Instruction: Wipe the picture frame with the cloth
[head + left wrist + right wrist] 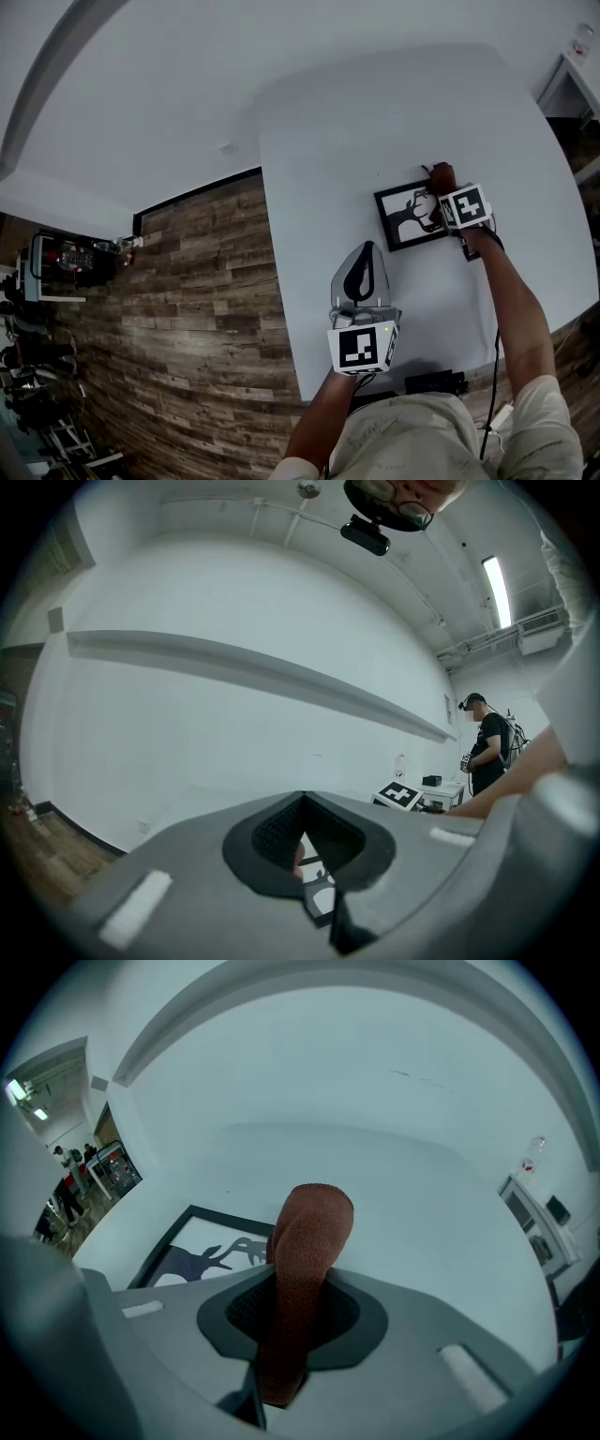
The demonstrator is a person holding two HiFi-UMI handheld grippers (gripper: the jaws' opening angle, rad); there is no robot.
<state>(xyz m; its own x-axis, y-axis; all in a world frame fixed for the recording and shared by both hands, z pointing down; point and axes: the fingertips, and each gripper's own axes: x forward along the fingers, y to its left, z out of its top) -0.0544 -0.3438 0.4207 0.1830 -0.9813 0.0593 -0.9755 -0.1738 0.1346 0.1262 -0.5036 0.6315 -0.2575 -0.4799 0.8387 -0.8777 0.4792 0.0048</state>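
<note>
I have my right gripper [442,190] clenched on the rust-brown knitted cloth [309,1232], its folded end jutting forward to wipe with, at the far corner of the black-edged picture frame [410,215] lying flat on the white table [375,112] — my left gripper [365,251], pinched shut on nothing, hangs well apart.

We see the picture frame [405,217] only in part; its right edge lies hidden under the cloth [441,174] and right gripper [448,195].
</note>
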